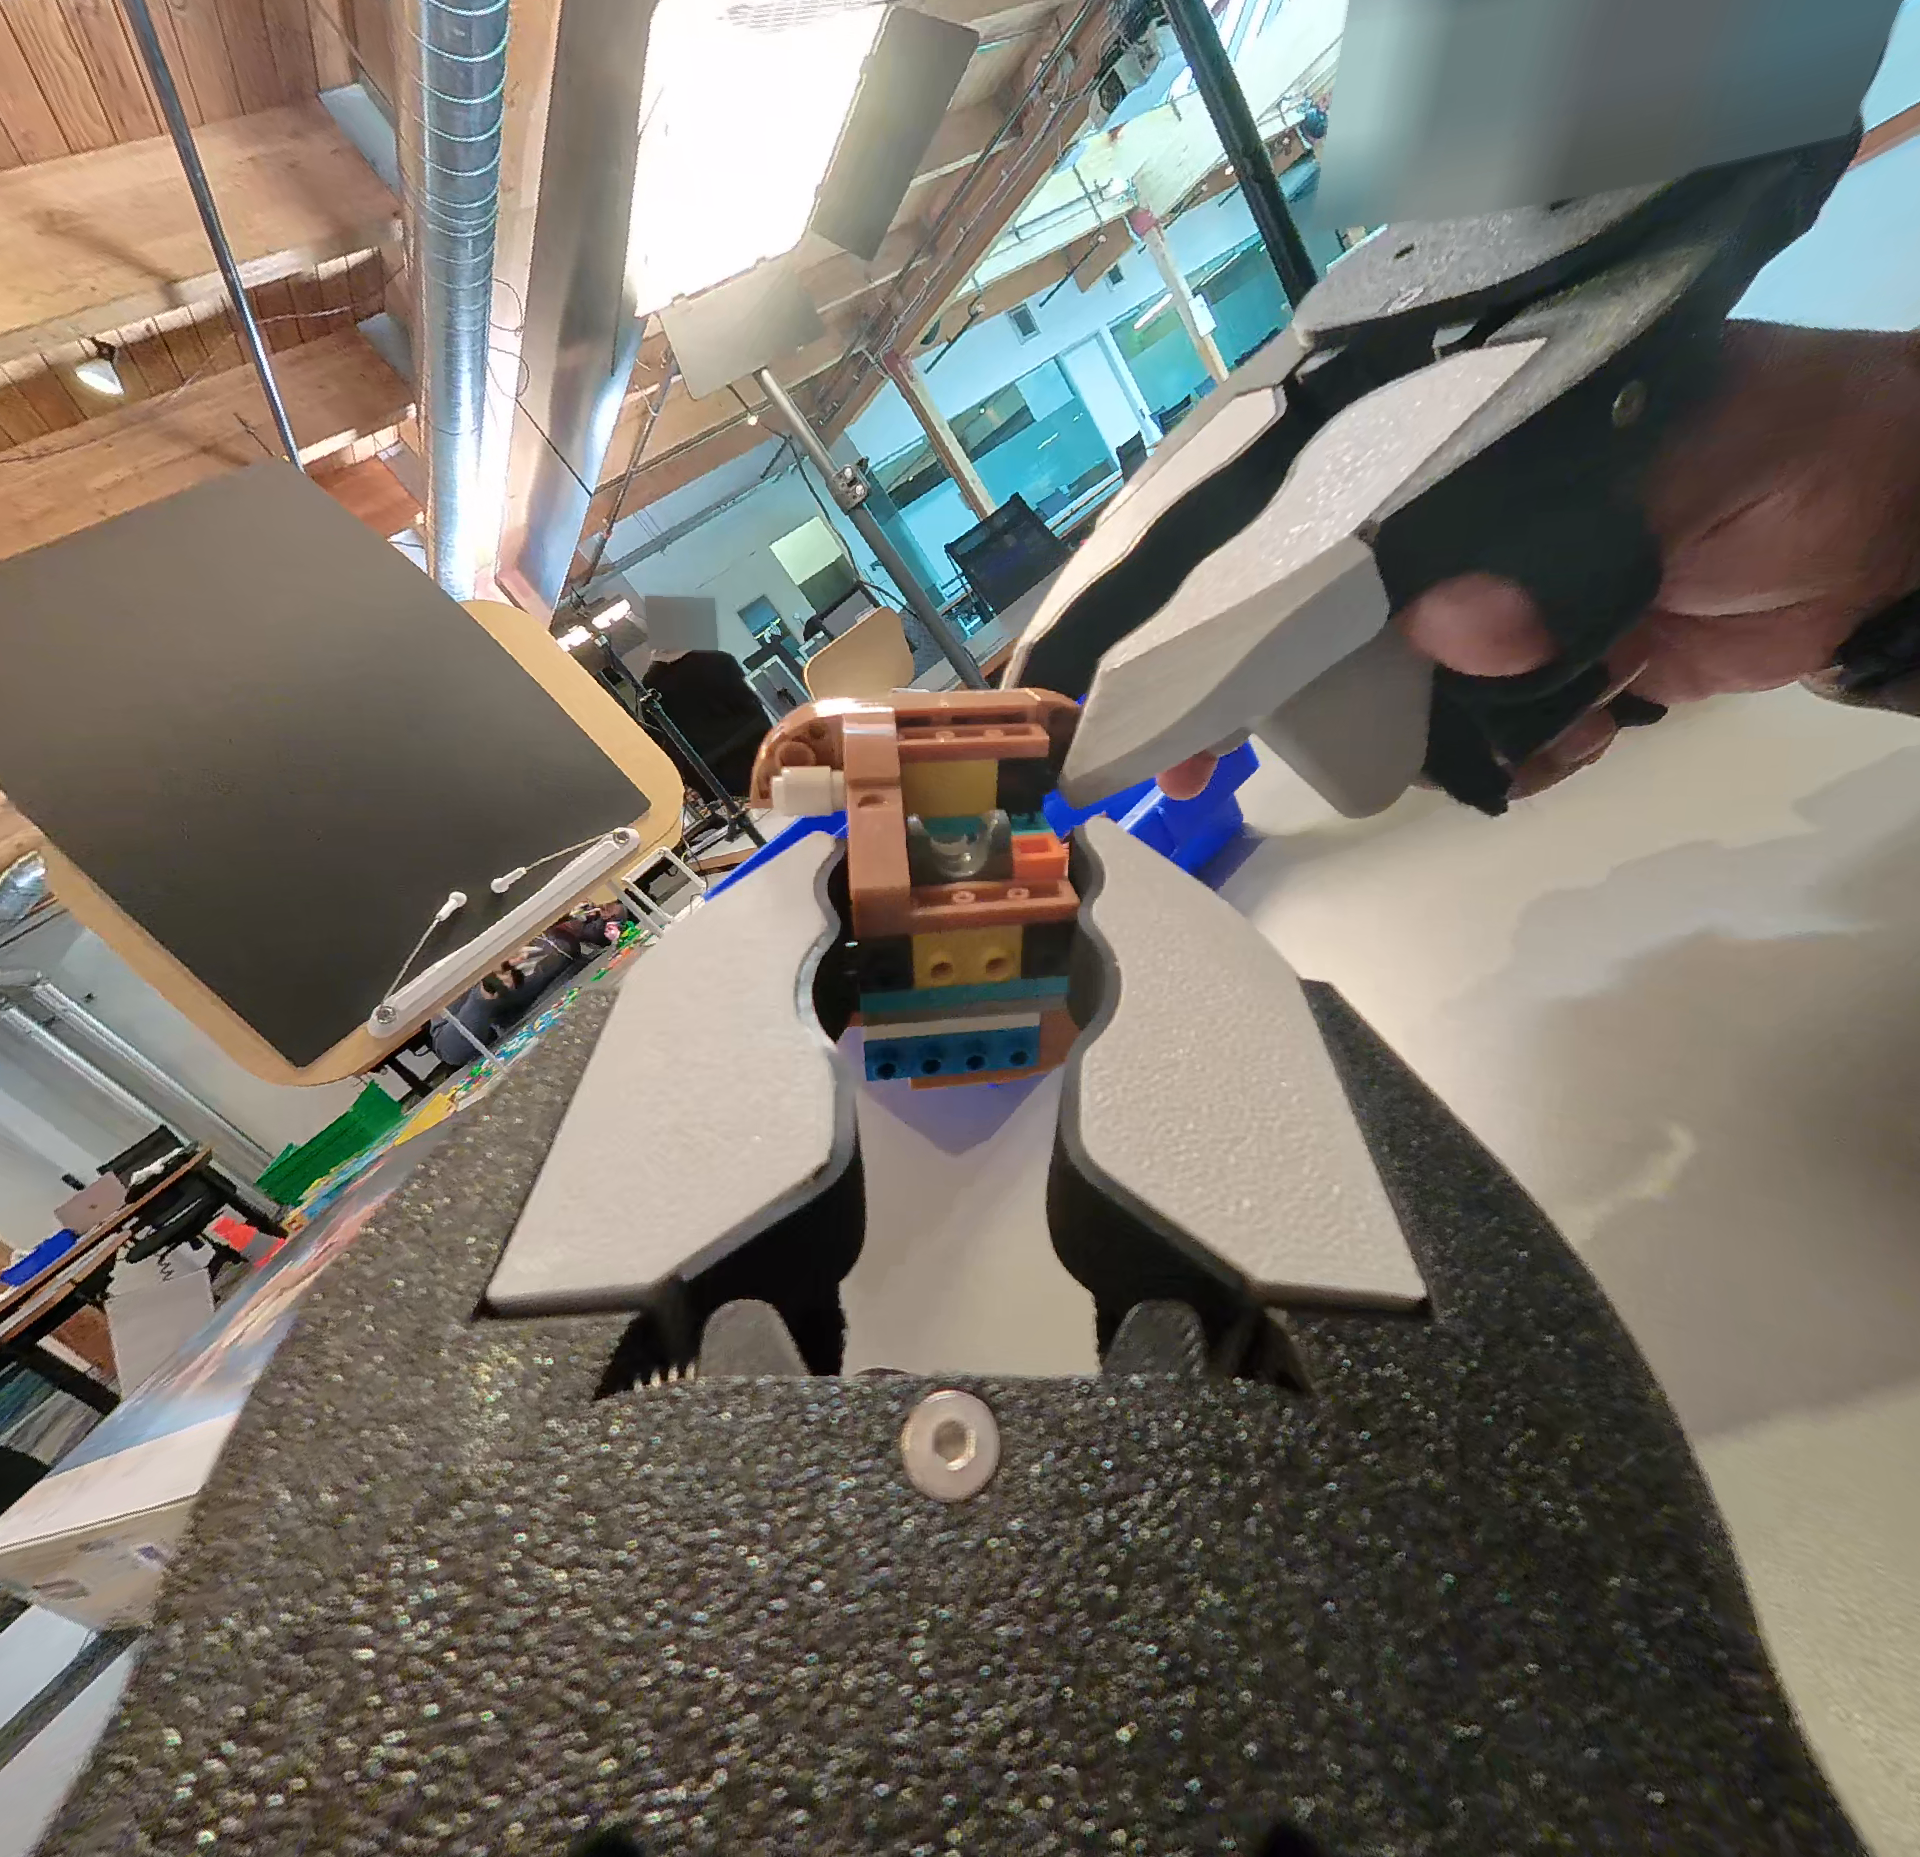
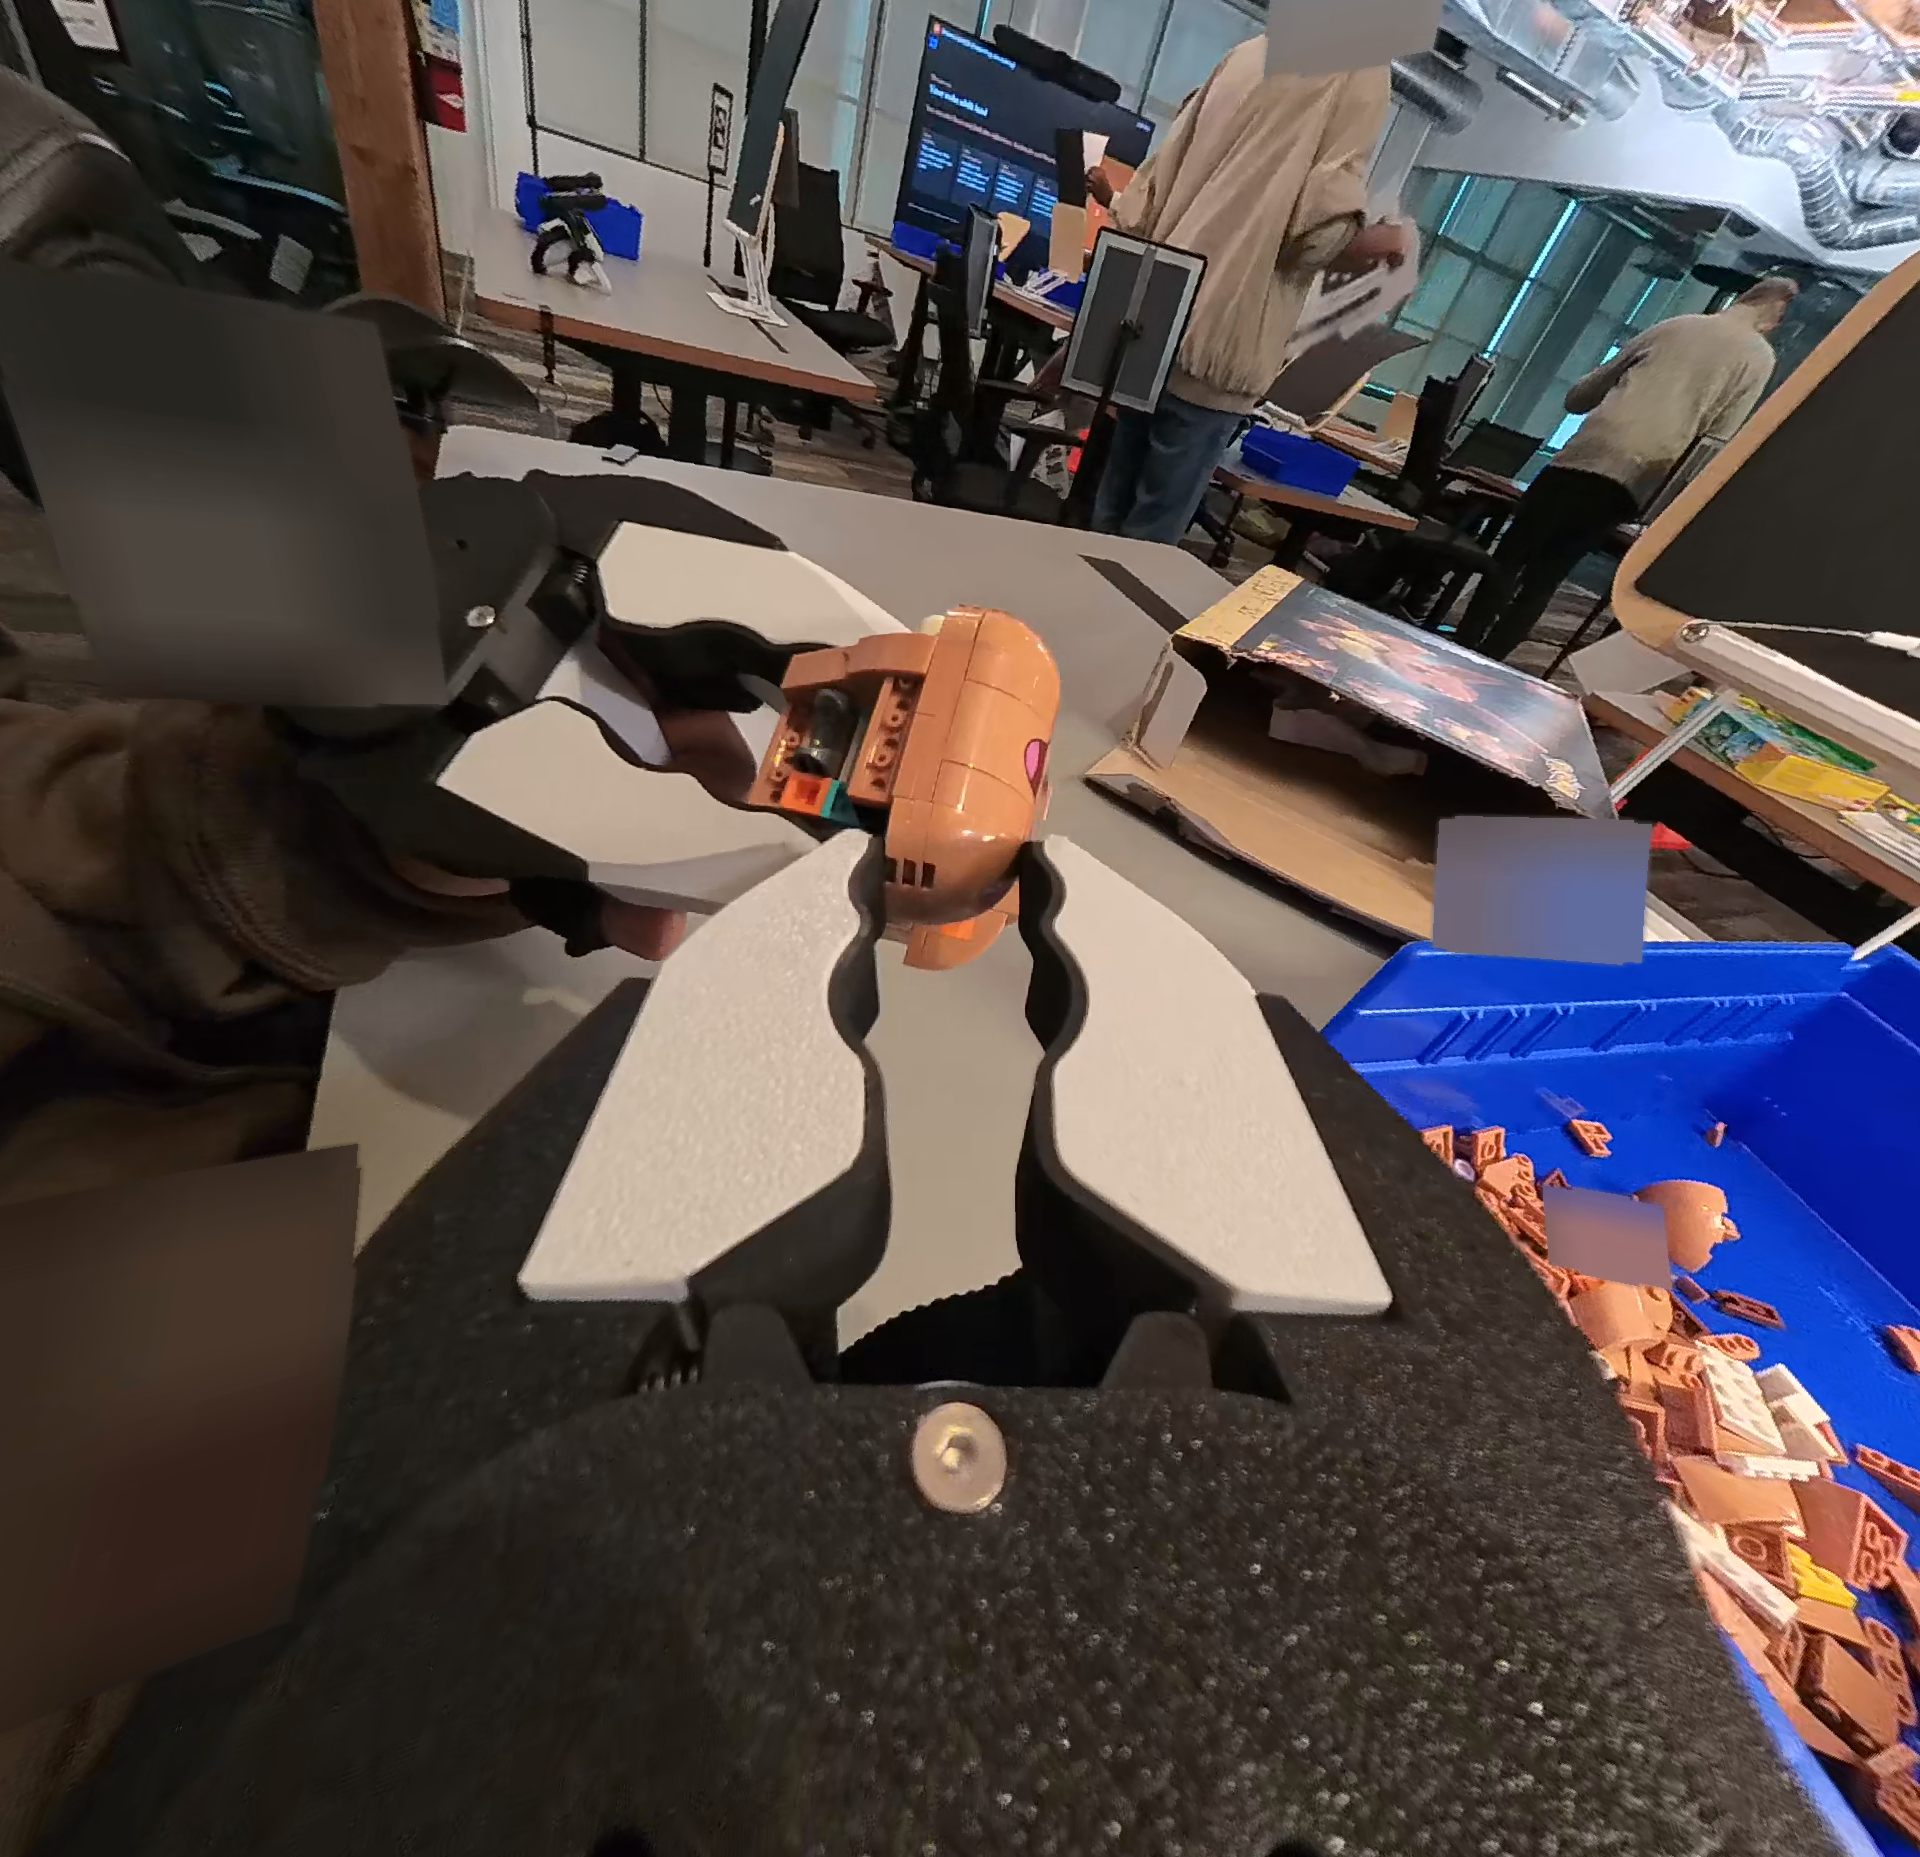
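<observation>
A brick-built model (image 1: pixel 956 966) with a rounded brown shell and yellow, teal and blue bricks inside is held above the grey table (image 2: pixel 436 1028). My left gripper (image 1: pixel 961 841) is shut on its lower body. In the right wrist view the left gripper (image 2: pixel 758 758) grips the open, studded end from the left. My right gripper (image 2: pixel 951 862) closes on the rounded brown end of the model (image 2: pixel 966 727), with both fingertips against it. In the left wrist view the right gripper (image 1: pixel 1049 716) comes in from the upper right, held by a hand (image 1: pixel 1766 560).
A blue bin (image 2: pixel 1558 1018) at the right holds several loose brown bricks (image 2: pixel 1766 1475). A torn cardboard box (image 2: pixel 1351 747) lies behind it. A black board with a wooden edge (image 1: pixel 291 747) stands at the left. People (image 2: pixel 1247 249) stand among desks in the background. Less than 4 cm separates the two grippers' tips.
</observation>
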Motion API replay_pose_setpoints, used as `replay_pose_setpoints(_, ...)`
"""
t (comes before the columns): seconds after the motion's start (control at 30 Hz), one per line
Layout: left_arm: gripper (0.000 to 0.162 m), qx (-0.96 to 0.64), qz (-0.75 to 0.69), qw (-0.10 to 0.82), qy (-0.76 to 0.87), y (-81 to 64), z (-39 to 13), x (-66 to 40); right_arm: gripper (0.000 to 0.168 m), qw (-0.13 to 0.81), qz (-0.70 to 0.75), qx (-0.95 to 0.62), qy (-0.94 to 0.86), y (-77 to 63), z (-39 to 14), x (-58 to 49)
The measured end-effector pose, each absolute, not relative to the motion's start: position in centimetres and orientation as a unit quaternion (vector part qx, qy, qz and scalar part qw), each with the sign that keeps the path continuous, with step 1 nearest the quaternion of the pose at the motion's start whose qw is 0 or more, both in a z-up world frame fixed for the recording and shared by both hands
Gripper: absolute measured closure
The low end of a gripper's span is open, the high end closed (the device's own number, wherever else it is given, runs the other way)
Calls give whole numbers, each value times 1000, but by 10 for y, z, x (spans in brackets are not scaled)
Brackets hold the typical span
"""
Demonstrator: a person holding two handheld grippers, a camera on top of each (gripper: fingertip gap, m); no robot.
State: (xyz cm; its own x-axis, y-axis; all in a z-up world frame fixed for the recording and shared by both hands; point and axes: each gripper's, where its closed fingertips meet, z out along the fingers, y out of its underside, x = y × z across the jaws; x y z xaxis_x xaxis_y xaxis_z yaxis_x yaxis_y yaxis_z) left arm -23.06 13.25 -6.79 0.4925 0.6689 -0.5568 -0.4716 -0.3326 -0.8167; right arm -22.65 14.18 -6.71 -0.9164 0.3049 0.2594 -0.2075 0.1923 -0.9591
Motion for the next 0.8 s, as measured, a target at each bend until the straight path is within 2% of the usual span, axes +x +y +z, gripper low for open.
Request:
replay_pose_setpoints(0.4,123,-659,469,583,-75,134,-72,-230,143,174,639,-28,-749,143,-71,-225)
replay_pose_setpoints(0.63,123,-673,462,569,-100,130,-79,-238,143,237,621,-31,-747,139,-75,-232)
replay_pose_setpoints(0.8,124,-686,406,581,-162,121,-87,-248,141,229,637,-36,-735,141,-72,-232)
